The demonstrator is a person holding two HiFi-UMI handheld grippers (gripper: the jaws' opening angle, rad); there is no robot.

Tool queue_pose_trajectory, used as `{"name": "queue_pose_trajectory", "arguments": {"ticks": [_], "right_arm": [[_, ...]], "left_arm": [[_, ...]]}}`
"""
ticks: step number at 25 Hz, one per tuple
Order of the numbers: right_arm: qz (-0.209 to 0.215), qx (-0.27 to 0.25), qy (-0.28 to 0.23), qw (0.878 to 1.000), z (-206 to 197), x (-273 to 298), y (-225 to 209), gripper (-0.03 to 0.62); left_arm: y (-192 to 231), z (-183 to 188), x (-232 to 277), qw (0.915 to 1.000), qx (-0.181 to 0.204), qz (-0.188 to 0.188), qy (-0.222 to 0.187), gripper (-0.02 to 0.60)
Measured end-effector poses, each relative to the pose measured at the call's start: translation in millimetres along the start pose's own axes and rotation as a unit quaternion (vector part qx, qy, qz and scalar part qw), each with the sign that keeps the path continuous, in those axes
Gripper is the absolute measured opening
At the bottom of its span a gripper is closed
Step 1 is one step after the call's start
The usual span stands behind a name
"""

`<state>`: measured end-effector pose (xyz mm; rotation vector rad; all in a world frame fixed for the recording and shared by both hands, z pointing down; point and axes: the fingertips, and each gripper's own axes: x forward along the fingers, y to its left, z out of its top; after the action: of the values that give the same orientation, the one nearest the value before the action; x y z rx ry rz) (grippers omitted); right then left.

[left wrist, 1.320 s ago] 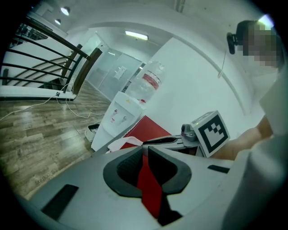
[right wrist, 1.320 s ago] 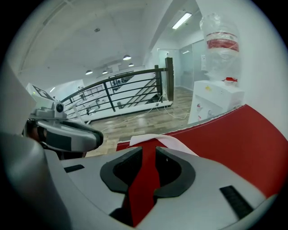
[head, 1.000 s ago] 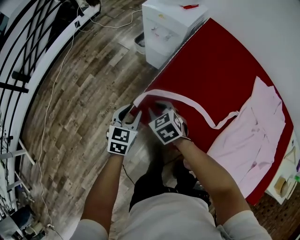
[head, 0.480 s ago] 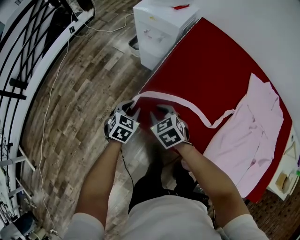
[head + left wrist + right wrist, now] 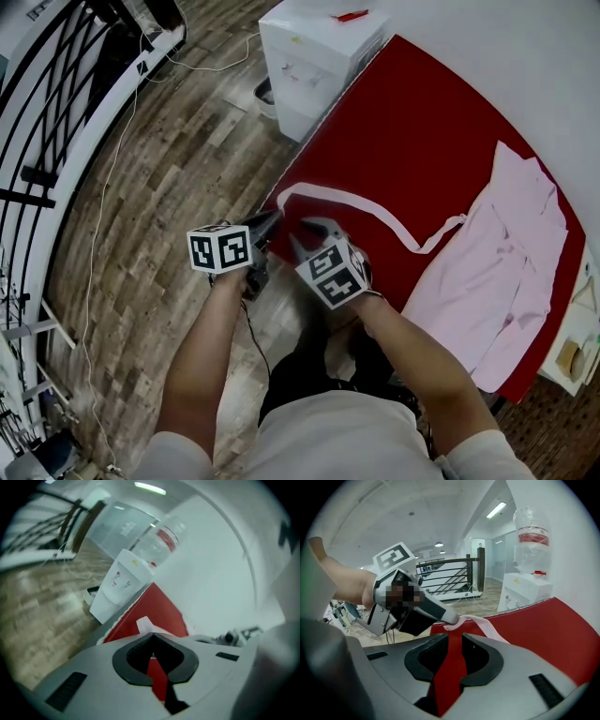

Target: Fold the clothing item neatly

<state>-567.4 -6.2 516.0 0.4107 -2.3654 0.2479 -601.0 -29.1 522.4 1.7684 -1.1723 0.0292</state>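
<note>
A pale pink garment [image 5: 511, 253] lies on the right of the red table [image 5: 412, 122]. Its long pink strap [image 5: 356, 200] runs from it across the table to the near left corner. My left gripper [image 5: 272, 220] has just been closing, and it is now shut on the strap's end [image 5: 461, 619] at that corner. The left gripper view shows its jaws [image 5: 152, 633] closed, with a bit of strap [image 5: 144, 623] past the tips. My right gripper [image 5: 305, 234] hovers just beside it, open a little, with only red table between its jaws [image 5: 454, 637].
A white water dispenser [image 5: 314, 52] stands off the table's far left corner, with a bottle [image 5: 529, 531] on top. A dark railing [image 5: 56, 103] and a cable lie over the wood floor at left. Small items sit past the table's right end [image 5: 567, 361].
The left gripper has rolled so its marker cube faces up, and its jaws have closed on the strap's end. The right gripper has shifted slightly and stays as it was.
</note>
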Motion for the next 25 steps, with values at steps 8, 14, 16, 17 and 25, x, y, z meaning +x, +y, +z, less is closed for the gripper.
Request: {"name": "queue_pose_trajectory", "arguments": {"ticks": [8, 14, 16, 17, 25], "right_arm": [[-0.045, -0.05, -0.031, 0.997, 12.1, -12.1, 1.4, 0.104], [-0.083, -0.041, -0.044, 0.995, 11.4, -22.3, -11.7, 0.104], [-0.104, -0.034, -0.046, 0.993, 10.5, -27.9, -19.6, 0.103], [-0.112, -0.033, -0.047, 0.992, 10.0, -30.8, -23.0, 0.103], [-0.141, -0.007, -0.07, 0.988, 0.1, -72.1, -48.8, 0.032]], "left_arm": [[-31.2, 9.1, 1.5, 0.9778, -0.172, -0.092, -0.076, 0.006], [-51.1, 12.1, 10.6, 0.9656, -0.213, -0.12, -0.089, 0.007], [-59.0, 10.7, 14.0, 0.9639, -0.218, -0.128, -0.086, 0.007], [-63.3, 9.8, 15.7, 0.9627, -0.221, -0.132, -0.084, 0.008], [-104.5, 7.0, 31.6, 0.9668, -0.177, -0.175, -0.058, 0.008]]}}
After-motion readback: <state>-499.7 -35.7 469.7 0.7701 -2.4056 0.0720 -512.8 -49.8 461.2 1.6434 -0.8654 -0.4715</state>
